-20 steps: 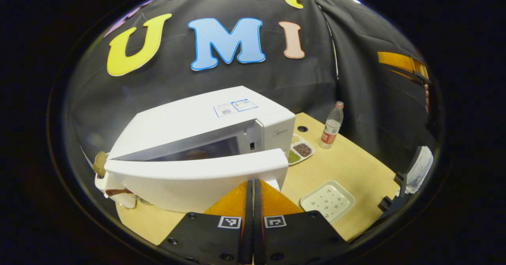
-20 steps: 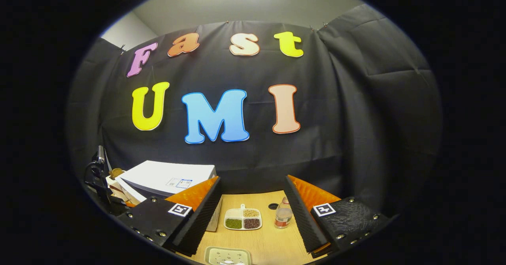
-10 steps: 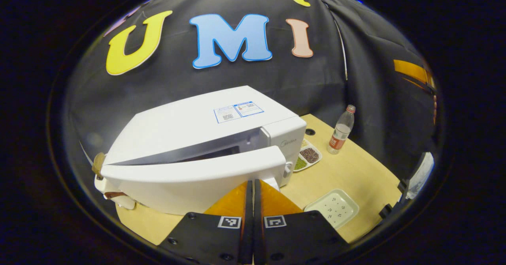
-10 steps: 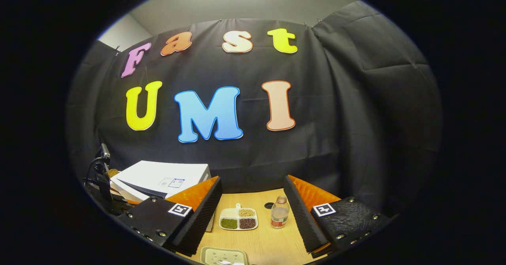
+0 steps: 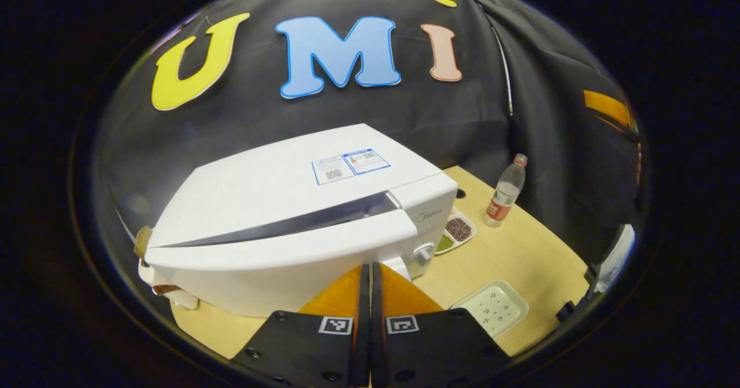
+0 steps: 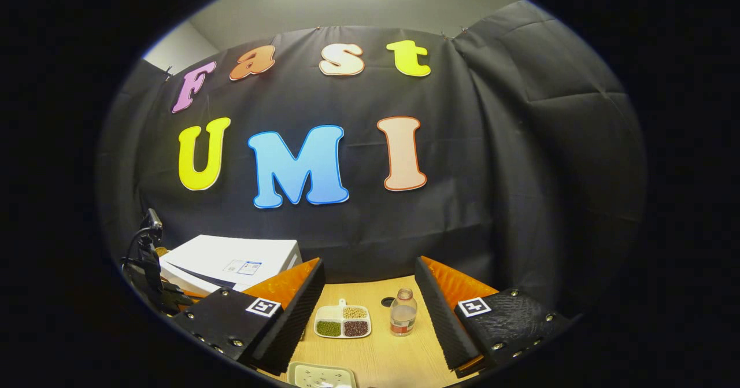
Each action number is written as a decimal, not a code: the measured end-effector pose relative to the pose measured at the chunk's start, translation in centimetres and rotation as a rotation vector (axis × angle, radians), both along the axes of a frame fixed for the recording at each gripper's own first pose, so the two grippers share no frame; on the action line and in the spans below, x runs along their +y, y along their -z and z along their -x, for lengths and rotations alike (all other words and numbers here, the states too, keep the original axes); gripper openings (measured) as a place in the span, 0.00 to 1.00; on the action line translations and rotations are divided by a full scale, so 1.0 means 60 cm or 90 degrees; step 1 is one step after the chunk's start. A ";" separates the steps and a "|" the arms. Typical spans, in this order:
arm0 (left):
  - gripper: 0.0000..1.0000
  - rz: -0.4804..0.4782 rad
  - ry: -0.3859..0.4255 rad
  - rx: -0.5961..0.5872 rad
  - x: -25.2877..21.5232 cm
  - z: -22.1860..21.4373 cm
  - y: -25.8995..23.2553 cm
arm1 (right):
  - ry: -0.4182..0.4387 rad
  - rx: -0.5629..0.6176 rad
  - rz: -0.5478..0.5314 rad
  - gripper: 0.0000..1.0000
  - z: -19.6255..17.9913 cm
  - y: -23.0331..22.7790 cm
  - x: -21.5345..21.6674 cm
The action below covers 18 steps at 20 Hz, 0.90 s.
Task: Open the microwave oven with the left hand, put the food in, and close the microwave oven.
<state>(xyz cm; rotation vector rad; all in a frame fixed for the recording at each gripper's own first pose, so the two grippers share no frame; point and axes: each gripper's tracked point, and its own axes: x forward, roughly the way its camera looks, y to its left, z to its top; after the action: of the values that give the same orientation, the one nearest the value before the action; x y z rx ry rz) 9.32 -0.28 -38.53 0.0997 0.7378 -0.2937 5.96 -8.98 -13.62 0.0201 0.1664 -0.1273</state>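
On the table (image 5: 509, 255), microwave door (image 5: 277, 261) touches hand-held gripper (image 5: 370, 278)

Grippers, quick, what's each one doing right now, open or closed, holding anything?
Left gripper: closed, nothing between its fingers, tips against the microwave door, which is nearly closed.
Right gripper: open, holding nothing, above the table.

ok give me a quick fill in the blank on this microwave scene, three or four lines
1. The microwave door is nearly ____, with a narrow gap left.
2. The left gripper, against the door, has its fingers ____.
3. The right gripper is ____ and holds nothing.
4. The plastic bottle stands ____ on the table.

Missing words: shut; shut; open; upright
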 end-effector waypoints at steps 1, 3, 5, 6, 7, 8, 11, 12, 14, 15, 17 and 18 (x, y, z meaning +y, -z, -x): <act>0.07 0.000 -0.003 0.001 0.000 -0.003 0.002 | 0.001 0.000 0.001 0.95 -0.001 0.001 -0.001; 0.06 -0.003 -0.006 0.005 0.001 -0.009 0.008 | 0.002 0.001 0.001 0.95 -0.002 0.003 -0.001; 0.07 -0.004 -0.006 0.006 0.000 -0.016 0.009 | 0.005 0.005 0.006 0.95 -0.006 0.005 -0.002; 0.07 -0.002 -0.006 0.002 -0.002 -0.022 0.007 | 0.006 0.007 0.009 0.96 -0.008 0.005 -0.004; 0.07 0.001 -0.007 0.003 -0.004 -0.025 0.006 | 0.007 0.008 0.010 0.96 -0.007 0.006 -0.006; 0.07 0.001 -0.006 0.006 -0.003 -0.024 0.009 | 0.008 0.008 0.010 0.96 -0.009 0.006 -0.008; 0.07 -0.002 -0.007 0.017 0.001 -0.023 0.018 | 0.009 0.012 0.006 0.95 -0.014 0.011 -0.006; 0.06 0.000 -0.010 0.015 0.000 -0.025 0.017 | 0.008 0.013 0.008 0.95 -0.015 0.010 -0.005; 0.07 0.004 -0.022 0.008 0.000 -0.029 0.015 | 0.005 0.010 0.015 0.95 -0.014 0.008 0.000; 0.07 0.007 -0.027 0.005 0.001 -0.028 0.015 | 0.004 0.008 0.018 0.95 -0.013 0.005 0.001; 0.07 0.015 -0.030 0.006 0.001 -0.027 0.017 | 0.001 0.005 0.027 0.95 -0.013 0.002 0.002; 0.07 0.018 -0.030 0.007 0.000 -0.027 0.016 | 0.000 0.005 0.029 0.95 -0.013 0.000 0.004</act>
<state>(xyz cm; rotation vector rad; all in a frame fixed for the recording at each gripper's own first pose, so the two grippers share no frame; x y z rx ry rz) 10.94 -0.28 -39.49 0.0542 0.7455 -0.2602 6.74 -8.77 -13.64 -0.0255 0.1706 -0.1312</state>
